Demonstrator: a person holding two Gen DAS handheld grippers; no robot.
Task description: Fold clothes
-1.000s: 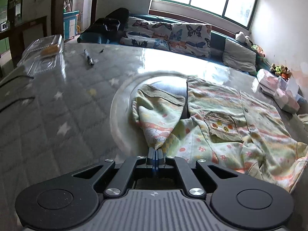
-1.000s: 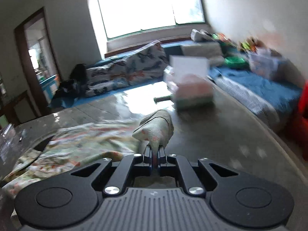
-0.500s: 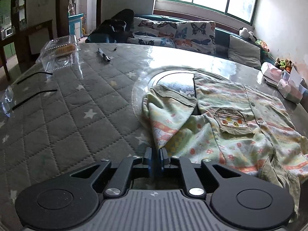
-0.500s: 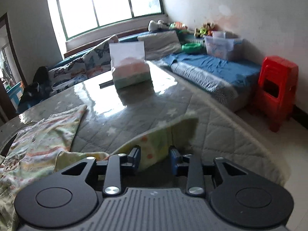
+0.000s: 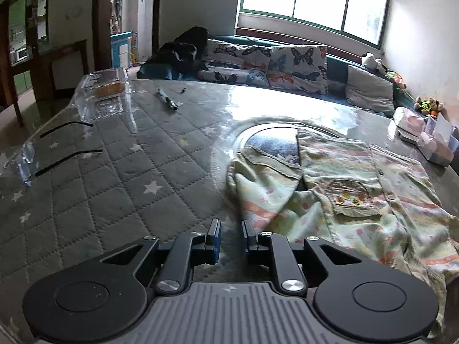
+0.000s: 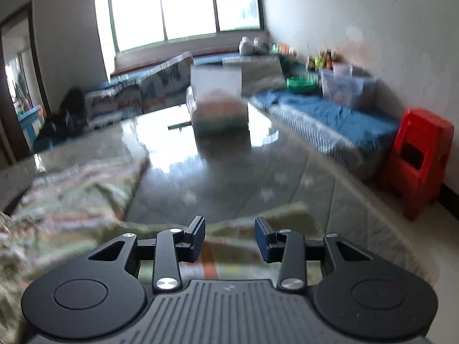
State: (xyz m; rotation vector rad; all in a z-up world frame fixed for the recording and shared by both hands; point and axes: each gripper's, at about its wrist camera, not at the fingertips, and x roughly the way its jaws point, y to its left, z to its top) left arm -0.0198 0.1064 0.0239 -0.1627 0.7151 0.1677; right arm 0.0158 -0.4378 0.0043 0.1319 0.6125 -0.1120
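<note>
A pale green patterned shirt (image 5: pixel 352 200) with a chest pocket lies spread on the quilted table, one sleeve folded across its left side. My left gripper (image 5: pixel 231 232) is open just off the sleeve's near tip, with only grey table between its fingers. In the blurred right wrist view the same shirt (image 6: pixel 77 189) covers the left side, and a strip of its cloth lies under my right gripper (image 6: pixel 230 230), which is open and holds nothing.
A clear plastic box (image 5: pixel 104 94) and a small dark tool (image 5: pixel 167 100) sit at the table's far left. Tissue packs (image 5: pixel 424 137) stand at the right edge. A tissue box (image 6: pixel 219 106) sits mid-table, a red stool (image 6: pixel 416 160) on the floor beyond the right edge.
Both grippers, shut on shirt cloth one second ago, have opened and let it go. The cloth now lies on the table, and the right view is swinging.
</note>
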